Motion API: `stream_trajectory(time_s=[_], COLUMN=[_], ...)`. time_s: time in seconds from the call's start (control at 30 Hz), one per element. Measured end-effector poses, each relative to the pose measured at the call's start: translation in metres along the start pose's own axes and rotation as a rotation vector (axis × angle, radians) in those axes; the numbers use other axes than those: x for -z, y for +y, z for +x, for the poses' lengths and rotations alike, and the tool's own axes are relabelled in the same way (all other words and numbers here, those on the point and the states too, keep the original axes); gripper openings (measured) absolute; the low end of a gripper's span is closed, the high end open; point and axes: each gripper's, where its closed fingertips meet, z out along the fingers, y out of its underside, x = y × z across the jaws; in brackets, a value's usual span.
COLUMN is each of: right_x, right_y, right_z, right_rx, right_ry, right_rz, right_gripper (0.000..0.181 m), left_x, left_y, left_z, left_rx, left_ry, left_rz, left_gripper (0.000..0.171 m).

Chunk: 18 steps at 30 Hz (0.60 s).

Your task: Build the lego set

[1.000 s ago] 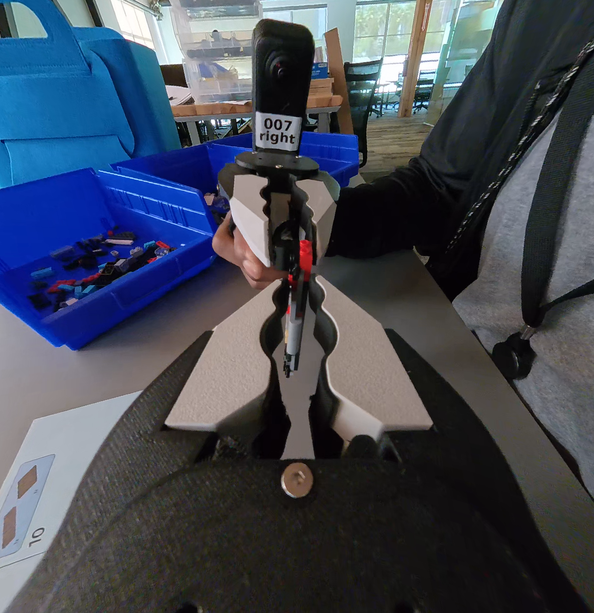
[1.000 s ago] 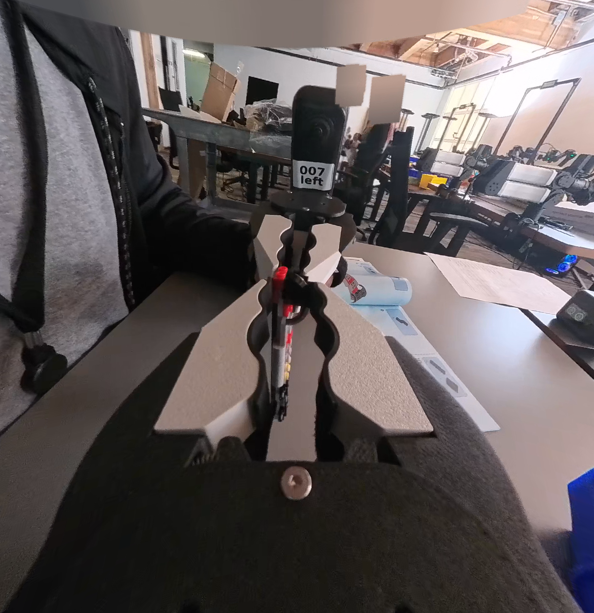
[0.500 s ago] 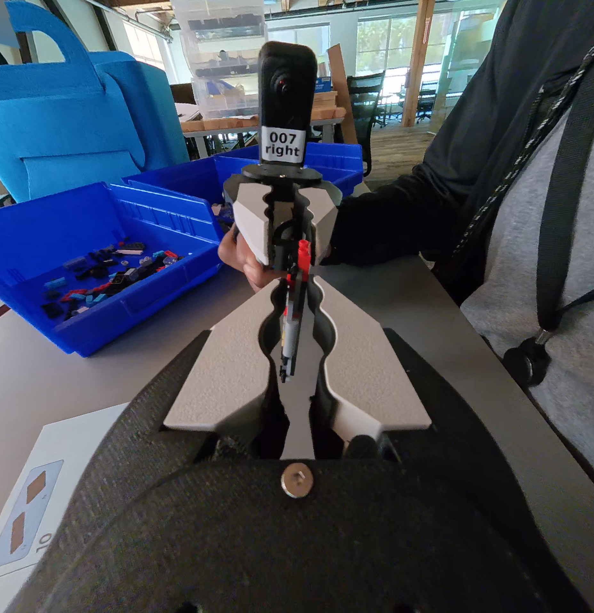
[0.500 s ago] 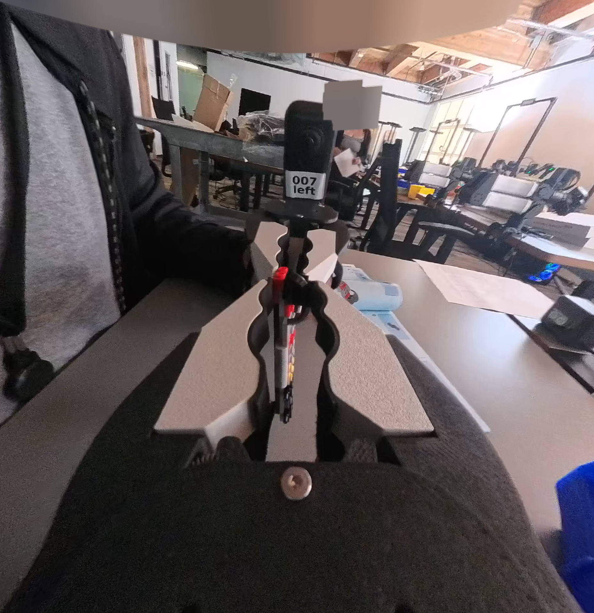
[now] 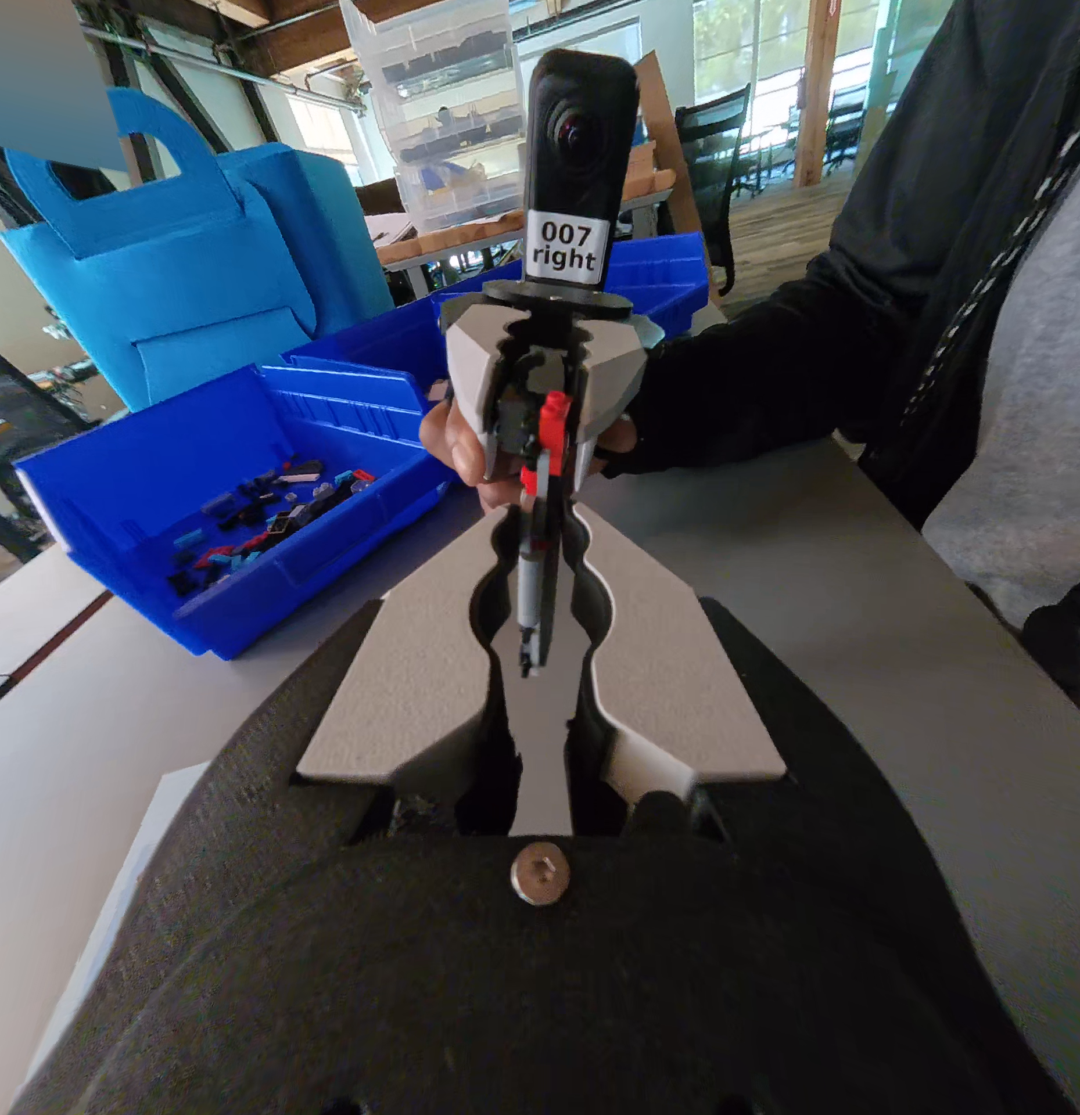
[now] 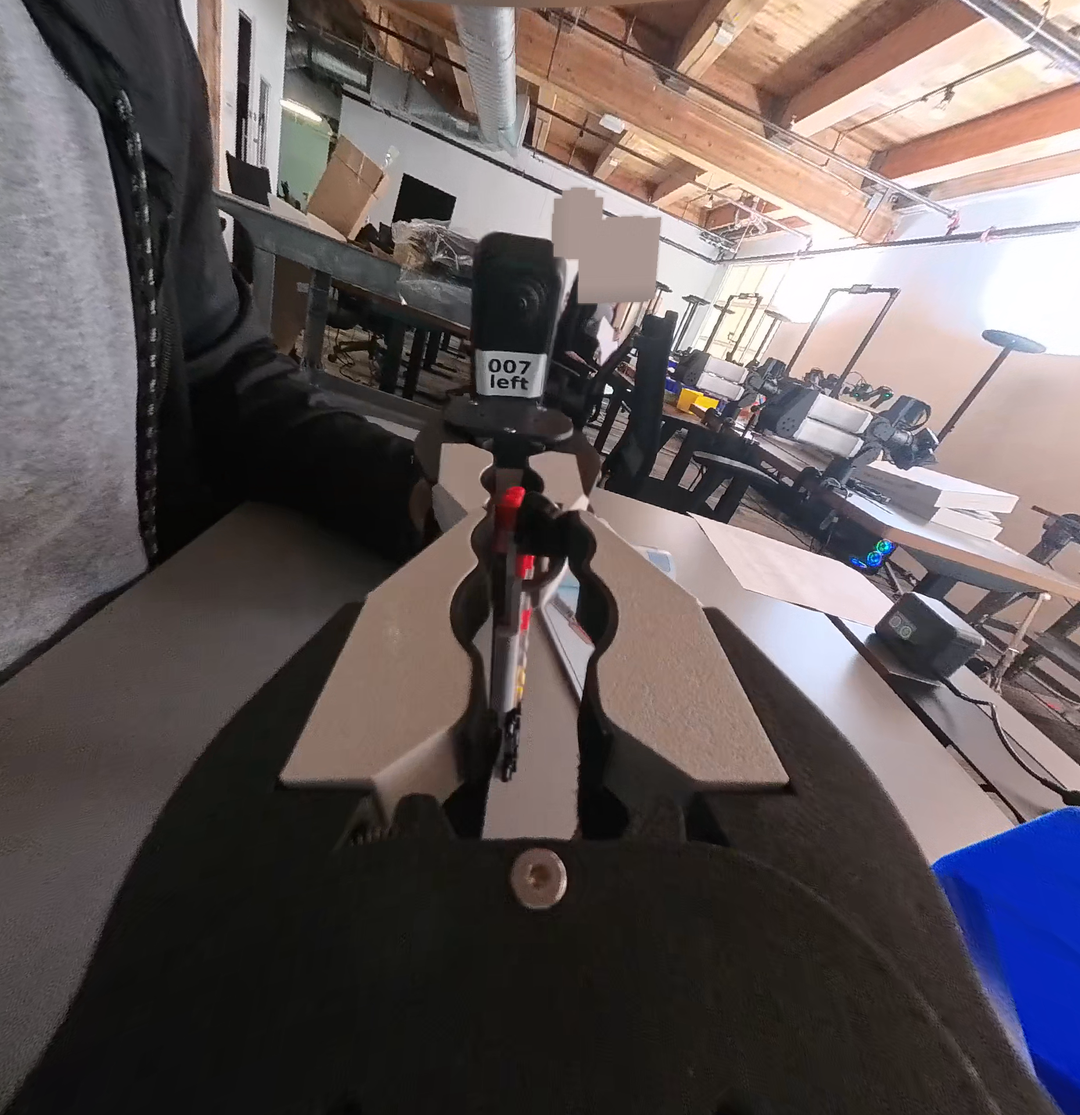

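Left gripper (image 5: 540, 531) and right gripper (image 6: 528, 543) facing tip to tip above surface (image 5: 797, 579), jaws of both clamping one flat lego assembly (image 5: 537, 579) (edge-on); blue parts bin (image 5: 163, 476) sitting toward far left edge.

Beside the blue bin (image 5: 163, 482), on a grey table (image 5: 797, 573), pale grey fingers (image 5: 416, 663) flank a red, white and black lego model (image 5: 540, 543).

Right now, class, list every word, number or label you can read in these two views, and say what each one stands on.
I will not copy out writing; these things bear it.
White label on the black camera, left wrist view: clear print.
Second white label on the other black camera, right wrist view: clear print.
Paper sheet on the table: too faint to read.
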Motion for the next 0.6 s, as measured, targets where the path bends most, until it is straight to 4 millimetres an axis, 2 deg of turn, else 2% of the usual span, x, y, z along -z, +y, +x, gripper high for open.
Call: stream_trajectory(time_s=[0.17,0.37,0.6], right_x=[0.001,0.003,-0.002], right_y=[0.004,0.015,0.015], right_z=[0.002,0.002,-0.004], right_rx=[0.022,0.071,0.055], right_ry=[0.022,0.033,0.009], right_rz=[-0.016,-0.067,-0.059], right_gripper=[0.025,0.025,0.025], left_x=[0.001,0.004,0.002], left_y=[0.004,0.004,0.004], left_z=[-0.004,-0.007,0.0], left_rx=[-0.001,0.059,-0.015], left_ry=[-0.022,-0.014,-0.014], left_rz=[-0.012,0.009,0.002], left_gripper=[0.014,0.025,0.018])
